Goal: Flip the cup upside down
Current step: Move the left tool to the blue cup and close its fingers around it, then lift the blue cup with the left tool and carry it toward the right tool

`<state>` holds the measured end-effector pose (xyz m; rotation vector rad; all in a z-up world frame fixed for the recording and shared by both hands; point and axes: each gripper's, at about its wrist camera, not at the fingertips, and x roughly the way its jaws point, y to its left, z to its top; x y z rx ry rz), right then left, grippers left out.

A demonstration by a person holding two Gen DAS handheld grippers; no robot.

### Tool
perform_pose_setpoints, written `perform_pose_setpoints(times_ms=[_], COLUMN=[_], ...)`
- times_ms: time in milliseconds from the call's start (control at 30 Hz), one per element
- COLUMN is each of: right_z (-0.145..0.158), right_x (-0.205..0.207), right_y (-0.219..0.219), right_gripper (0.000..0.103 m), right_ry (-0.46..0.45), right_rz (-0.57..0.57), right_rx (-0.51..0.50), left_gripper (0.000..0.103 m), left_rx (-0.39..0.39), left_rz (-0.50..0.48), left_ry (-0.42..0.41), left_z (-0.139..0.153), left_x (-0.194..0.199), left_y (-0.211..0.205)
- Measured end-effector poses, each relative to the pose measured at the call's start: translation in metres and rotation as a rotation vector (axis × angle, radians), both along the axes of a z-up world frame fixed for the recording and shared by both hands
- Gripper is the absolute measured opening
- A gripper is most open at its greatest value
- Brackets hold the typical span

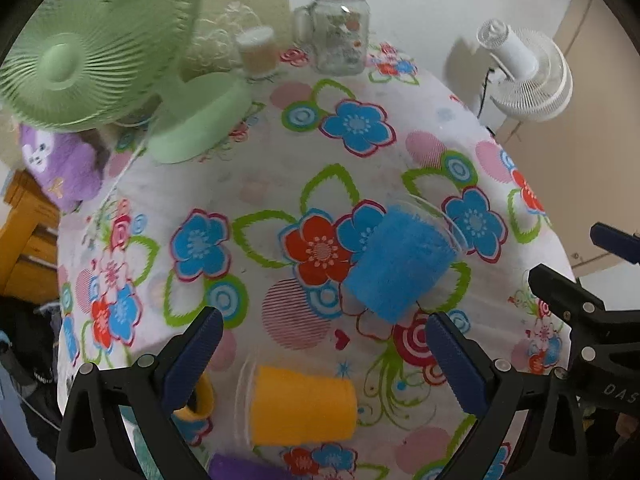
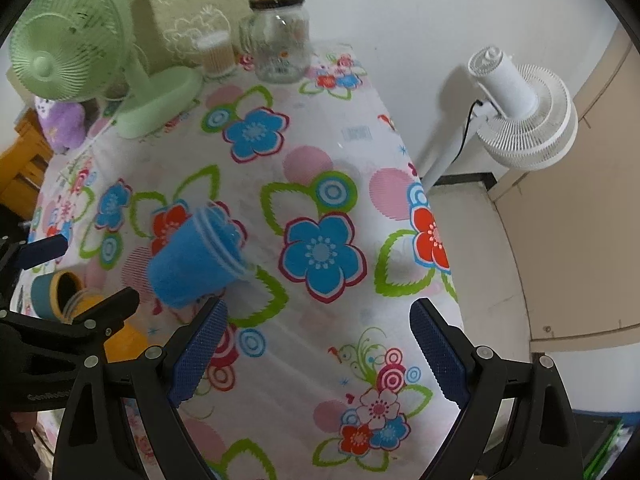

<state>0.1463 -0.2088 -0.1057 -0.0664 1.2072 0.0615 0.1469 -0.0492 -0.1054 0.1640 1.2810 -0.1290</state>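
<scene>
A blue cup (image 1: 400,264) lies tilted on its side on the flowered tablecloth (image 1: 248,184), rim pointing away to the right; it also shows in the right wrist view (image 2: 196,256). A yellow cup (image 1: 300,406) lies on its side between the left fingers, rim to the left. My left gripper (image 1: 324,352) is open and empty, above the yellow cup, near side of the blue cup. My right gripper (image 2: 316,344) is open and empty, to the right of the blue cup. A teal and yellow cup (image 2: 56,292) lies at the left.
A green desk fan (image 1: 92,60) stands at the back left, a glass jar (image 1: 340,36) with a green cup on top and a small clear container (image 1: 256,52) at the back. A white floor fan (image 2: 520,112) stands beyond the table's right edge. A purple plush (image 1: 60,164) lies left.
</scene>
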Motion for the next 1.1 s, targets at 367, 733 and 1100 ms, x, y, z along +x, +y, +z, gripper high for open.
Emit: perform_pose_setpoints(times_ms=[367, 733, 1100], right_z=[-0.045, -0.063, -0.047], right_x=[0.013, 0.014, -0.008], right_y=[-0.028, -0.039, -0.041], right_gripper=[0.094, 0.094, 0.094], right_ry=[0.095, 0.14, 0.13], right_rz=[-0.069, -0.096, -0.11], right_rx=[-0.028, -0.031, -0.004], left_gripper=[0.101, 0.067, 0.062], left_rx=[0.057, 0.04, 0.064], left_rz=[-0.16, -0.236, -0.367], left_ry=[0.036, 0.054, -0.019], left_z=[-0.045, -0.072, -0.055], left_x=[0.022, 0.037, 0.018], left_y=[-0.039, -0.056, -0.063])
